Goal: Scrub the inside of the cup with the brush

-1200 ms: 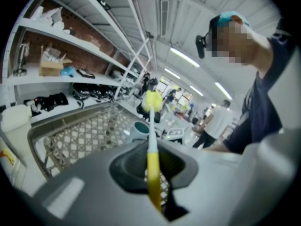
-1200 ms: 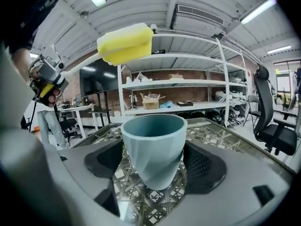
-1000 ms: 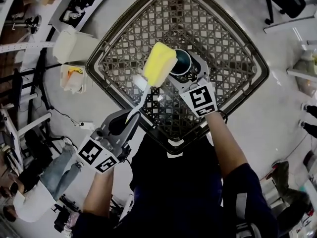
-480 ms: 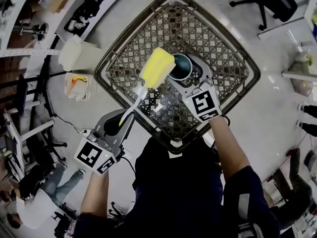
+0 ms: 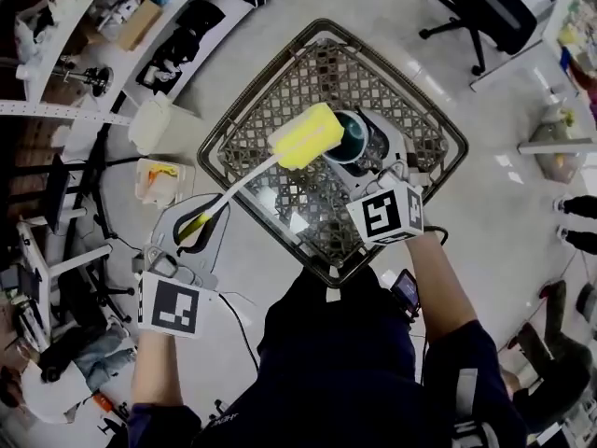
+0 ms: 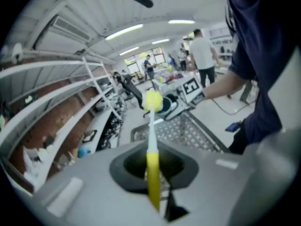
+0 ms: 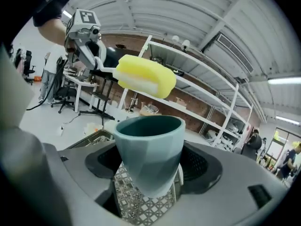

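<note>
My right gripper (image 5: 366, 160) is shut on a teal faceted cup (image 5: 348, 135), held upright above the wire basket (image 5: 252, 124); the same cup (image 7: 150, 149) fills the right gripper view with its mouth up. In my left gripper (image 5: 194, 232) is a brush with a white and yellow handle (image 5: 233, 194) and a yellow sponge head (image 5: 305, 135). The sponge head (image 7: 145, 77) hovers just beside and above the cup's rim, outside the cup. Along the left gripper's jaws the handle (image 6: 152, 159) runs up to the sponge head (image 6: 153, 100).
The dark wire basket sits on a pale floor (image 5: 485, 213). A white bin (image 5: 159, 124) and a small box (image 5: 154, 180) lie to its left, shelving (image 5: 56, 73) beyond. An office chair (image 5: 485, 7) stands at the upper right. People stand far off in the left gripper view.
My left gripper has dropped back and left, tilting the brush flatter, so the sponge head now points sideways at the cup's rim. The right gripper and cup have hardly moved over the basket.
</note>
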